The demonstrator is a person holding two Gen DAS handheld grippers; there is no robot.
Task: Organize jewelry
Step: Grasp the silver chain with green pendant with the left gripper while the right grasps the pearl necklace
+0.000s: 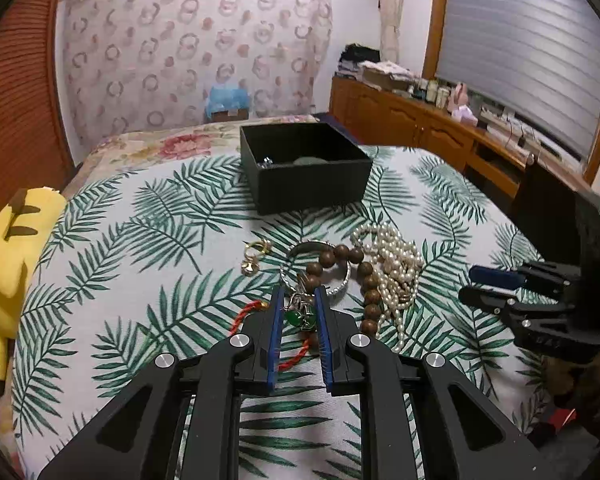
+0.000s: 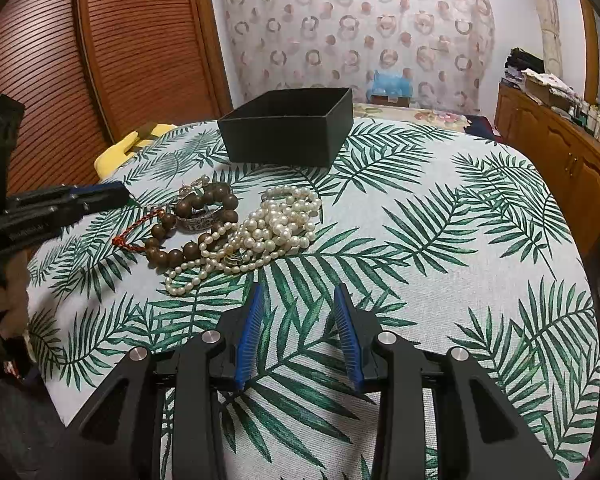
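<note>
Left hand-held gripper [image 1: 298,312] spread w/ green pendant [image 1: 298,317] between its 2 fingers, beside wooden beads [image 1: 334,258] & pearls [image 1: 396,268]. Right hand-held gripper [image 2: 298,312] spread over bed [image 2: 440,220], nothing in it.

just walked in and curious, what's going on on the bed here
A person is sorting jewelry into a black box on a leaf-print bedspread. The left tool is open around a green-stone piece in the pile, not yet closed on it. Wooden beads, a pearl strand, a silver bangle and a red cord still lie outside the box. The right tool hovers open and empty.
</note>
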